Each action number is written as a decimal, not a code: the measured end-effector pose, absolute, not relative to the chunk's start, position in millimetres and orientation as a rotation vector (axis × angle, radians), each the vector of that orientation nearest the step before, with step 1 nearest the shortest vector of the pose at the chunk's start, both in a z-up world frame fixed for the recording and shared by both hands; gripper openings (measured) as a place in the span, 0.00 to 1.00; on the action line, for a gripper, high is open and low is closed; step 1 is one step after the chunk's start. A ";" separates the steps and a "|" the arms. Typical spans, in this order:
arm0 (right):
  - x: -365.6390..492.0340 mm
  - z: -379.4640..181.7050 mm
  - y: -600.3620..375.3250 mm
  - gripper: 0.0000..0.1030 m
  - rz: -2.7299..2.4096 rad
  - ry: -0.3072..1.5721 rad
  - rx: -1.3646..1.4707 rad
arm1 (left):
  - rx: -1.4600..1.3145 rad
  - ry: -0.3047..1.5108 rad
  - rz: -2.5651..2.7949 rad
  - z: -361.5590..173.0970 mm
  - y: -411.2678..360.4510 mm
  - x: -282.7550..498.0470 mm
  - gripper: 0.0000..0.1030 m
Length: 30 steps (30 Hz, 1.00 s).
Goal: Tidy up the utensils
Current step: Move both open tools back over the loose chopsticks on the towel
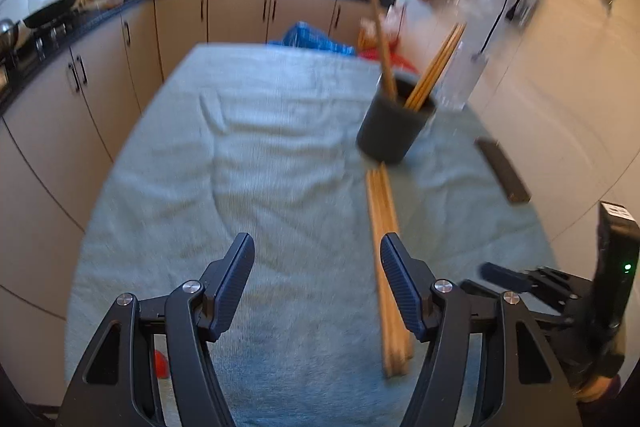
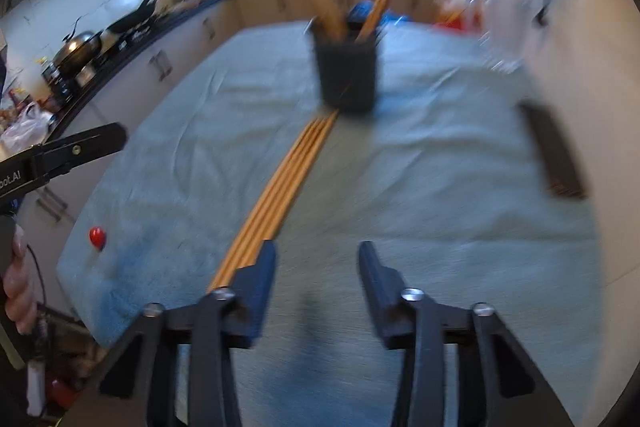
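Note:
A bundle of wooden chopsticks (image 1: 385, 247) lies on the light green cloth (image 1: 260, 147), running from the near edge toward a dark cylindrical holder (image 1: 394, 127). The holder holds more chopsticks (image 1: 434, 67) standing upright. My left gripper (image 1: 316, 267) is open and empty, with its right finger just over the bundle. In the right wrist view the bundle (image 2: 280, 187) lies left of centre, leading to the holder (image 2: 347, 71). My right gripper (image 2: 316, 267) is open and empty, its left finger beside the bundle's near end.
A dark flat case (image 1: 503, 169) lies on the cloth at the right, also in the right wrist view (image 2: 554, 151). A small red object (image 2: 97, 237) sits near the cloth's left edge. Kitchen counters with pans (image 2: 80, 47) run along the left. A wall is at the right.

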State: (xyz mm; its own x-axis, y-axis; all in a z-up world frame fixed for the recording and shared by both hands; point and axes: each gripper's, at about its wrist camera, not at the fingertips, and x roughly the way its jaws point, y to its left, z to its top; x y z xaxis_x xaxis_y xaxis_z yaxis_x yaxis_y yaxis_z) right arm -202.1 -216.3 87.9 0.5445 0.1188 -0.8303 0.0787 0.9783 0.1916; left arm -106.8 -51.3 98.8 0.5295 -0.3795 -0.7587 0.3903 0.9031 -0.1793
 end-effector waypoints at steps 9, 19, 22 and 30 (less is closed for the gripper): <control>-163.0 51.2 -193.5 0.31 0.054 1.022 0.170 | 0.004 1.001 -0.446 53.9 -55.4 -81.7 0.62; -158.7 46.5 -222.6 0.16 -0.045 1.034 0.179 | 0.103 1.033 -0.522 33.1 -105.0 -83.1 0.62; -164.9 44.7 -238.3 0.18 -0.023 1.019 0.271 | 0.149 1.040 -0.539 24.9 -123.0 -81.4 0.55; -171.3 46.9 -249.1 0.19 -0.031 0.989 0.330 | 0.207 1.054 -0.540 9.1 -144.0 -66.0 0.26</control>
